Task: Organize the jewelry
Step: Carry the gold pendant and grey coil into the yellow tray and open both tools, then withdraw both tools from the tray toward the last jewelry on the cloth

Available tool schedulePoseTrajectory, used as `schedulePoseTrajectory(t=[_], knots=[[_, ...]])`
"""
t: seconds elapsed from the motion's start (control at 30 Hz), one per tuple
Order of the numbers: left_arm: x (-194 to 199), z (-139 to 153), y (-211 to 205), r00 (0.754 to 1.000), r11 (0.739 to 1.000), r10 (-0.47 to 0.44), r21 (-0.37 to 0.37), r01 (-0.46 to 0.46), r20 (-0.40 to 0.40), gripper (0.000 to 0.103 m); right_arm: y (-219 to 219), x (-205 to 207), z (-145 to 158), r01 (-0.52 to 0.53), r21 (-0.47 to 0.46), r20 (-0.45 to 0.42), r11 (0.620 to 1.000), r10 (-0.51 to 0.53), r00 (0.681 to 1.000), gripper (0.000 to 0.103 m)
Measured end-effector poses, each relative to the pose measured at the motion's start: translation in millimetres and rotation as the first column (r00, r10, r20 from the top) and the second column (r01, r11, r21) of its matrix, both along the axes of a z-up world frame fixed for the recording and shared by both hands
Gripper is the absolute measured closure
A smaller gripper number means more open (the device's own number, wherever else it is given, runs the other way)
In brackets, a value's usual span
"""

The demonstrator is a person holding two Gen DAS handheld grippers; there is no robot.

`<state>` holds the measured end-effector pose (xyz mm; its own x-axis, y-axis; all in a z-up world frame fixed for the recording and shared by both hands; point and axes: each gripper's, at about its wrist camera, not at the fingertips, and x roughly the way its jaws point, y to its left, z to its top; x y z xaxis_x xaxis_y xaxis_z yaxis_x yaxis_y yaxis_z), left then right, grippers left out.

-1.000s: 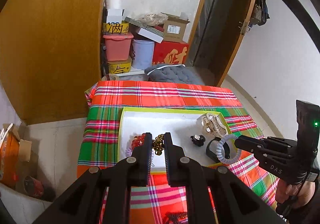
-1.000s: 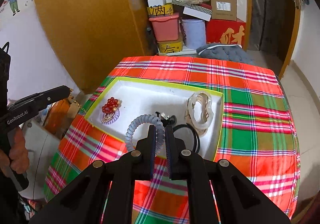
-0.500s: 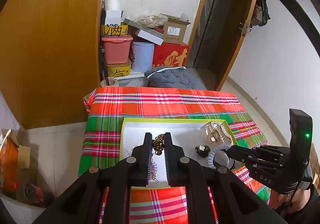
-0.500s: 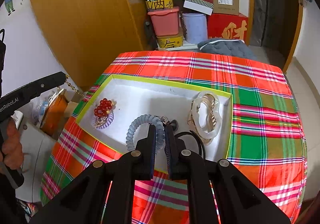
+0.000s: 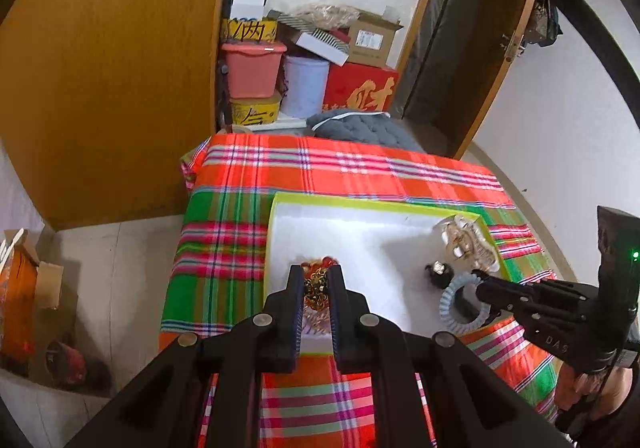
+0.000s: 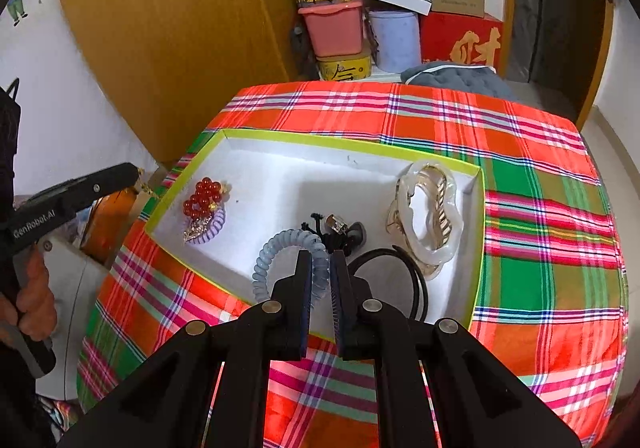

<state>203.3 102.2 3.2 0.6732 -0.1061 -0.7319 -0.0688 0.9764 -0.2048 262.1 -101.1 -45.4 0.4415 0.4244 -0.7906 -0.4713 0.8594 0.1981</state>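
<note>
A shallow white tray with a lime rim (image 6: 478,216) (image 5: 274,232) lies on the plaid tablecloth. My left gripper (image 5: 316,280) is shut on a gold chain (image 5: 316,290) and holds it over the tray's left end, above the red bead bracelet (image 6: 202,196) and a lilac spiral hair tie (image 6: 214,228). My right gripper (image 6: 320,262) is shut on a pale blue spiral hair tie (image 6: 276,248) (image 5: 450,298) above the tray's near side. In the tray also lie a black ring item (image 6: 340,230), a black band (image 6: 404,268) and a gold and white hair claw (image 6: 430,216).
The plaid-covered table (image 6: 540,176) ends near the tray's left side, with floor and an orange box (image 5: 18,288) below. A wooden cabinet (image 6: 168,28) and stacked boxes and tubs (image 6: 396,16) stand behind the table.
My left gripper with the gold chain has moved forward and down over the tray's left end. My right gripper with the blue hair tie has lowered closer to the tray.
</note>
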Motion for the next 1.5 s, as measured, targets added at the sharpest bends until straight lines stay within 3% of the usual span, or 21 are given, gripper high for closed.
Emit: schedulePoseTrajectory(t=[0.5,0.97,1.27,1.5], knots=[[41,22,-2,0.998,0.999,-0.030,0.043,0.027,0.055,0.091,6,4,-7,-0.008,-0.008,-0.012,1.000,0.008,1.000,0.094],[83,-31,1,0.998,0.999,-0.034,0.037,0.036,-0.051,0.091,13,10,-26,-0.025,-0.030,-0.058,0.999,0.024,0.998,0.094],[85,-43,1,0.996,0.999,-0.036,0.034,0.039,-0.081,0.091,15,12,-28,-0.017,-0.035,-0.066,0.999,0.015,0.998,0.093],[86,-43,0,0.995,0.999,-0.030,0.040,0.033,-0.091,0.091,15,7,-25,-0.023,-0.023,-0.060,0.999,0.022,0.998,0.083]])
